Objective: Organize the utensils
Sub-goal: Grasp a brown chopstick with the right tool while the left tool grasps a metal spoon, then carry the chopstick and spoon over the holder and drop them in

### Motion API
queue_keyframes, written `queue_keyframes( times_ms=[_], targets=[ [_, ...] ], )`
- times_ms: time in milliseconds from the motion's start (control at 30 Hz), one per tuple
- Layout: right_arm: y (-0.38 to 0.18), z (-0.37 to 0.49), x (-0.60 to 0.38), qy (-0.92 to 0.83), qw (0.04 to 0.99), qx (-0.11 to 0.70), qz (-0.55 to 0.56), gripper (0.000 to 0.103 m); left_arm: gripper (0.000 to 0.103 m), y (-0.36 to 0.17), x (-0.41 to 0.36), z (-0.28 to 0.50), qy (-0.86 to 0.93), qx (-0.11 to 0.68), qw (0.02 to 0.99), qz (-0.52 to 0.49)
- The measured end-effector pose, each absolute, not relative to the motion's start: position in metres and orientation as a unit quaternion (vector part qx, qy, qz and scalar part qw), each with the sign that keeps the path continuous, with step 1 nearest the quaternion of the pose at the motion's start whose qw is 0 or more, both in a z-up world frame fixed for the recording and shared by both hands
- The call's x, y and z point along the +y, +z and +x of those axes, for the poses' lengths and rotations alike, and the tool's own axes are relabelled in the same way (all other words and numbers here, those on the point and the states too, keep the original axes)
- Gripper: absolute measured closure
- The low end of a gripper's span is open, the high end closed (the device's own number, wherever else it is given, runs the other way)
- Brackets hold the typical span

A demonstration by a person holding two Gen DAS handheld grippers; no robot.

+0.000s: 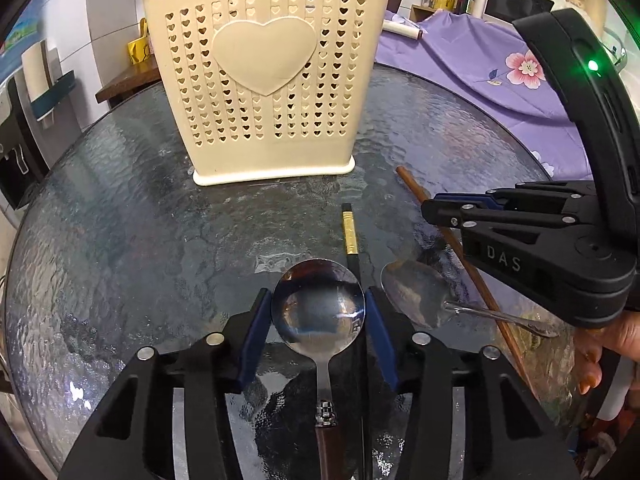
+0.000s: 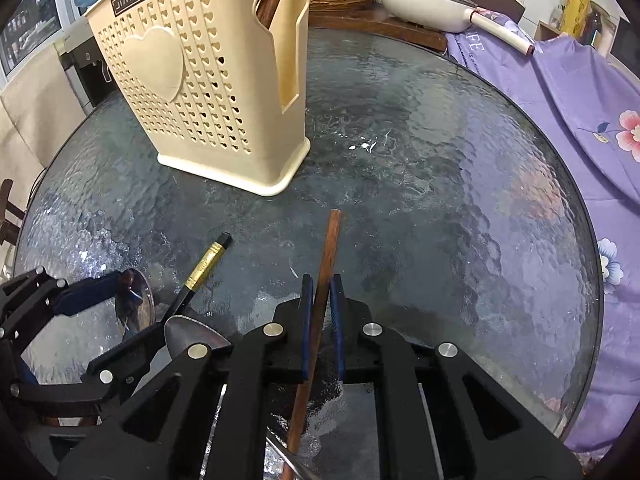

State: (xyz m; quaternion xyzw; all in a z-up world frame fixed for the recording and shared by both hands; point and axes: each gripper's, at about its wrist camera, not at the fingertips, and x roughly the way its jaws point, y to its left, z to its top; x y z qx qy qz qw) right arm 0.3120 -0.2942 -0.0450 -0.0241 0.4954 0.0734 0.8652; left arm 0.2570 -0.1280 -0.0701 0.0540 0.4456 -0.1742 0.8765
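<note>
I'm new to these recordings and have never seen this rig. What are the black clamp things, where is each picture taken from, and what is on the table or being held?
There is no robot here: a person holds one hand-held clamp in each hand, and each carries a camera looking along its two fingers.

The left view shows the left tool, its blue pads either side of a round spoon; whether they press on it I cannot tell. The right view shows the right tool shut on a brown chopstick.

On the glass table also lie a black chopstick with a gold band and a second spoon. The cream holder stands behind them, with some utensils already inside.
</note>
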Motion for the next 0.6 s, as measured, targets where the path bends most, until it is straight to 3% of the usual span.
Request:
queue_keyframes(
  times_ms=[333, 600],
  targets=[
    [-0.038, 0.320, -0.306, 0.071, 0.871, 0.486, 0.006, 0.095, 0.057, -0.059, -0.120, 0.256, -0.178, 0.430, 0.884, 0.042],
    [-0.005, 0.310, -0.327, 0.071, 0.901, 0.426, 0.040, 0.095, 0.057, -0.036, -0.105, 0.252, -0.181, 0.401, 0.898, 0.025]
  ],
)
